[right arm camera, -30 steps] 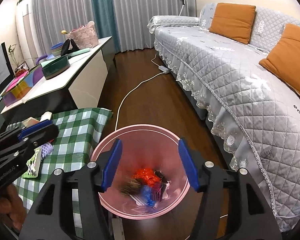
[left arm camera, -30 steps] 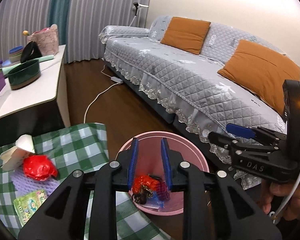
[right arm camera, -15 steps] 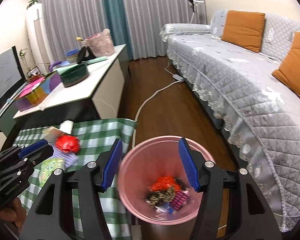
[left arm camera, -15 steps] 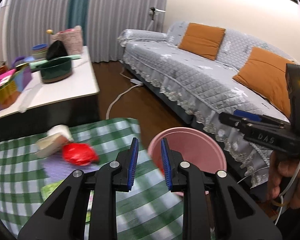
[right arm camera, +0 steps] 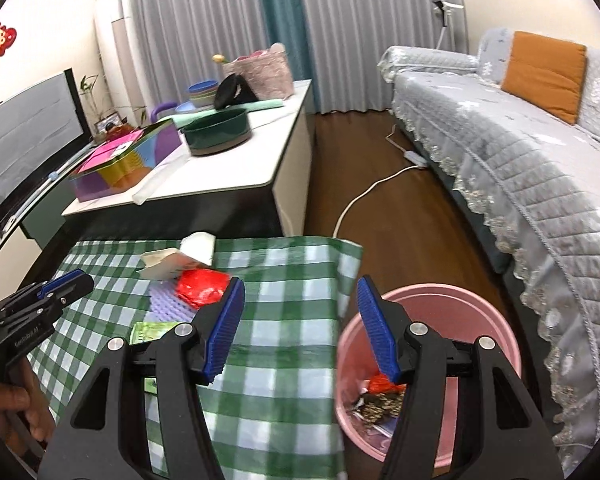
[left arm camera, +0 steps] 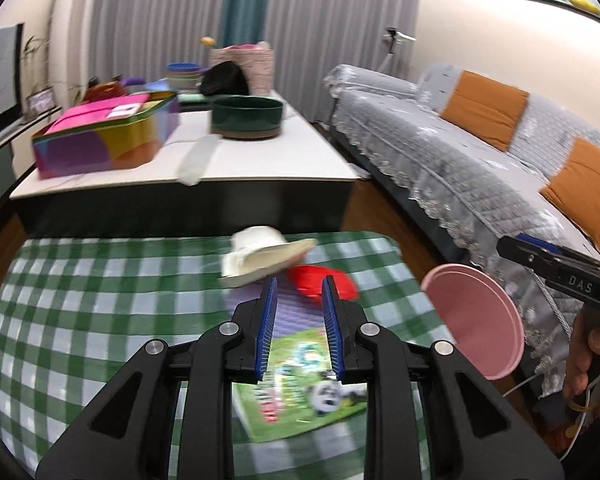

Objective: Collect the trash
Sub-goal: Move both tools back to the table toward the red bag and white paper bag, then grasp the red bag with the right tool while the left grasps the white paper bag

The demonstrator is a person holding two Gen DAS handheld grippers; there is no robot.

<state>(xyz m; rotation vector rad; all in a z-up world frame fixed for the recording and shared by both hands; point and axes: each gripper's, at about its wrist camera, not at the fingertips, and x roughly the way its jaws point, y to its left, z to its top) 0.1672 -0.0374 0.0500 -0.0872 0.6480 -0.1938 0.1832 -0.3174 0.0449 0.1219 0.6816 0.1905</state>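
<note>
On the green checked tablecloth lie a white paper carton, a red crumpled wrapper, a purple bumpy mat and a green snack packet. My left gripper hangs open and empty above the packet and mat. The pink bin stands beside the table's right edge with trash inside. My right gripper is wide open and empty, over the table edge and bin rim. The red wrapper and carton also show in the right wrist view.
A white low cabinet behind the table holds a green bowl, a colourful box and a pink basket. A grey sofa with orange cushions runs along the right. A white cable lies on the wood floor.
Both grippers have swung left from over the bin toward the table. The left gripper now sits above the packet and mat; the bin has slid to the right in both views.
</note>
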